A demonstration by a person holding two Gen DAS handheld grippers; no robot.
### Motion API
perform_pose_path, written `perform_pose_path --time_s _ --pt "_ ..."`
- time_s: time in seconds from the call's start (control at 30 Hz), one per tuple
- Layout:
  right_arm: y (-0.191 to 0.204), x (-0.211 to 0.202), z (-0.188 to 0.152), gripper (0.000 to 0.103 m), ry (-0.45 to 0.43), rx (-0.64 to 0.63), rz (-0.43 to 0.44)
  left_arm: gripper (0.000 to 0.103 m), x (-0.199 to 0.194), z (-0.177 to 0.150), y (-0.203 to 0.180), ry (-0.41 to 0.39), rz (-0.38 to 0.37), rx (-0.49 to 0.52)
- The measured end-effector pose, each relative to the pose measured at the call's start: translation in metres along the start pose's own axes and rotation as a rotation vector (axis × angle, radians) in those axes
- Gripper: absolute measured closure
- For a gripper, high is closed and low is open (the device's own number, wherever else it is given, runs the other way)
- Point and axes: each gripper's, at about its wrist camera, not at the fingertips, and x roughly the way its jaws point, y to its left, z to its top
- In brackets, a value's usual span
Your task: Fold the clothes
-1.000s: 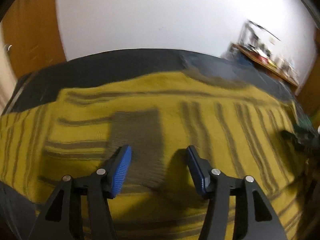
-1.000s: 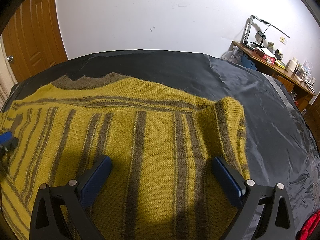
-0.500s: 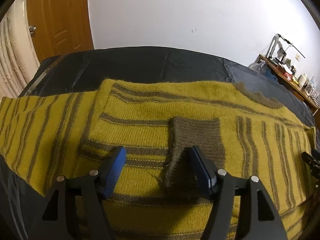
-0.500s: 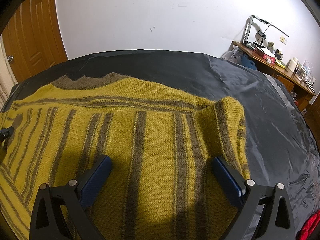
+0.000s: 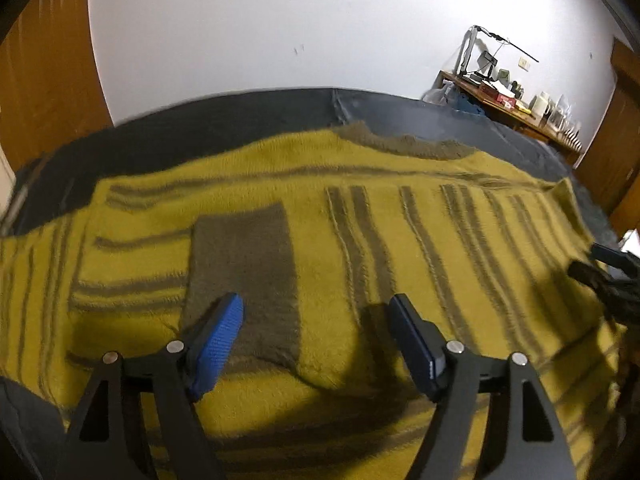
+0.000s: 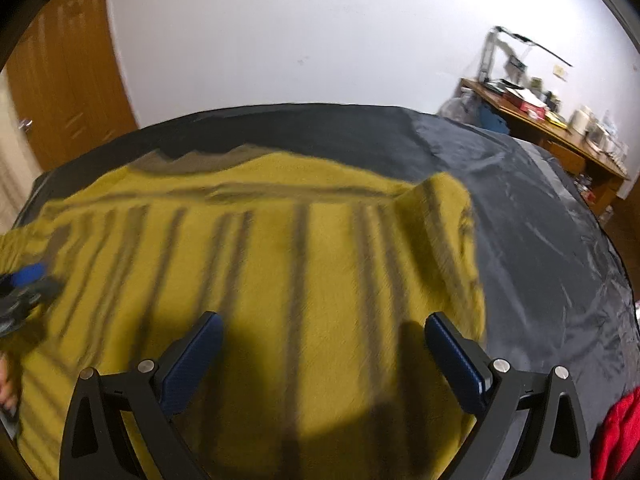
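No writing is legible. The mustard striped sweater [image 5: 360, 248] lies on a dark sheet [image 6: 540, 248]; left claw [image 5: 316, 320] and right claw [image 6: 320, 340] hover spread apart, empty.

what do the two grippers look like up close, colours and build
Left gripper: black angular frame with triangular cut-outs, silver round rivets, and ribbed bright blue pads on its jaws. Right gripper: the same black frame and rivets, with darker navy textured pads.
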Motion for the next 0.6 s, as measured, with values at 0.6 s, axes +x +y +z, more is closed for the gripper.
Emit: perform_pose_path --time_s 0.6 --pt "0.006 0.0 -0.021 0.001 0.001 -0.019 0.017 0.023 -0.033 -0.006 0.056 -0.026 -0.041 -0.218"
